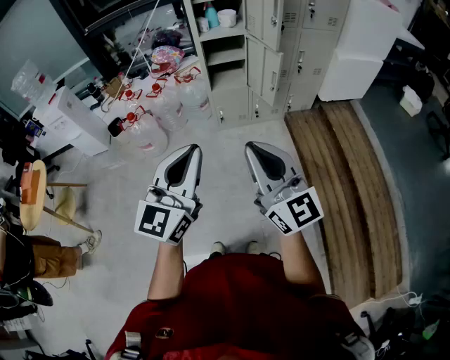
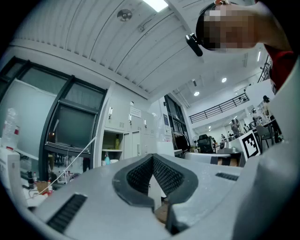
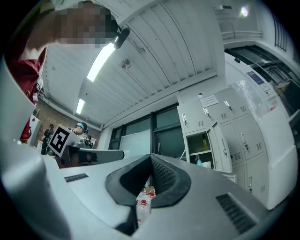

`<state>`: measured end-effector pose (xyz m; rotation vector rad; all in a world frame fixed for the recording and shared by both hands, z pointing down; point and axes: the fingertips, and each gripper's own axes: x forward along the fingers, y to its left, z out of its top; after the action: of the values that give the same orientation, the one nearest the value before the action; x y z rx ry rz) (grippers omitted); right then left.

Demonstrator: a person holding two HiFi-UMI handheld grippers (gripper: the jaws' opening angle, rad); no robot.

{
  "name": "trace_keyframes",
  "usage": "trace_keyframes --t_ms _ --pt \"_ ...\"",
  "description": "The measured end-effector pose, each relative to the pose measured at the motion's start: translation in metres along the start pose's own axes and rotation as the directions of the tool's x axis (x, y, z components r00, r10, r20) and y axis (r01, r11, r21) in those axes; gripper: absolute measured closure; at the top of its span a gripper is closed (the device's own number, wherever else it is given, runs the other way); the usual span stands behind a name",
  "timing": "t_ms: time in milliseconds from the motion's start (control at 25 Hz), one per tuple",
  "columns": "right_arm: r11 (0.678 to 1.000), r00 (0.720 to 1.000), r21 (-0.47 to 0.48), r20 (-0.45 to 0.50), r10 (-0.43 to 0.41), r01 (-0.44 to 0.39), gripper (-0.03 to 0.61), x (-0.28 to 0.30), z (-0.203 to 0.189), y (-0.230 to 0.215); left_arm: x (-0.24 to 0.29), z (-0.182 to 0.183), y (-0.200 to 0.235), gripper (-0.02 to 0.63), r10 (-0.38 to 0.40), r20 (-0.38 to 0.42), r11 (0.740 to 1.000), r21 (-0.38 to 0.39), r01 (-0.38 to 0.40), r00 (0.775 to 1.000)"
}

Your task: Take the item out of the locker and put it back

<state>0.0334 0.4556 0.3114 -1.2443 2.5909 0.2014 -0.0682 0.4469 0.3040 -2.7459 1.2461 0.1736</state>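
The grey locker bank [image 1: 302,56] stands at the far side of the floor. One upper compartment is open, its door [image 1: 273,24] swung aside. On its shelf stand a blue bottle [image 1: 211,15] and a white cup [image 1: 227,17]. My left gripper [image 1: 188,149] and right gripper [image 1: 253,146] are held side by side in front of my chest, well short of the lockers. Both are shut with nothing between the jaws. The left gripper view shows its jaw tips [image 2: 152,157] together and the open compartment [image 2: 112,150] far off. The right gripper view shows its tips [image 3: 151,157] together and the same compartment [image 3: 202,150].
Several large water bottles with red caps [image 1: 144,130] lie on the floor left of the lockers. A wooden platform [image 1: 351,183] runs along the right, with a white box [image 1: 362,42] behind it. A round stool [image 1: 31,193] and a seated person's leg [image 1: 56,256] are at the left.
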Motion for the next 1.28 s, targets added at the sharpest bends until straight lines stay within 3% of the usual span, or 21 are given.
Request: trace_keyframes --t_ms 200,840,1280 --pt "0.999 0.999 0.002 0.019 0.037 -0.037 0.581 -0.005 0.004 -0.009 0.012 -0.004 -0.007 0.607 0.006 -0.006 1.000 0.002 -0.006 1.000" --pt "0.999 0.999 0.026 0.020 0.029 -0.030 0.581 -0.034 0.008 -0.076 0.061 -0.023 -0.034 0.607 0.054 -0.064 0.998 -0.009 -0.055 0.996" --pt "0.999 0.999 0.003 0.002 0.038 -0.038 0.581 0.026 -0.004 -0.112 0.105 -0.036 0.015 0.607 0.073 -0.051 0.997 -0.012 -0.073 0.996"
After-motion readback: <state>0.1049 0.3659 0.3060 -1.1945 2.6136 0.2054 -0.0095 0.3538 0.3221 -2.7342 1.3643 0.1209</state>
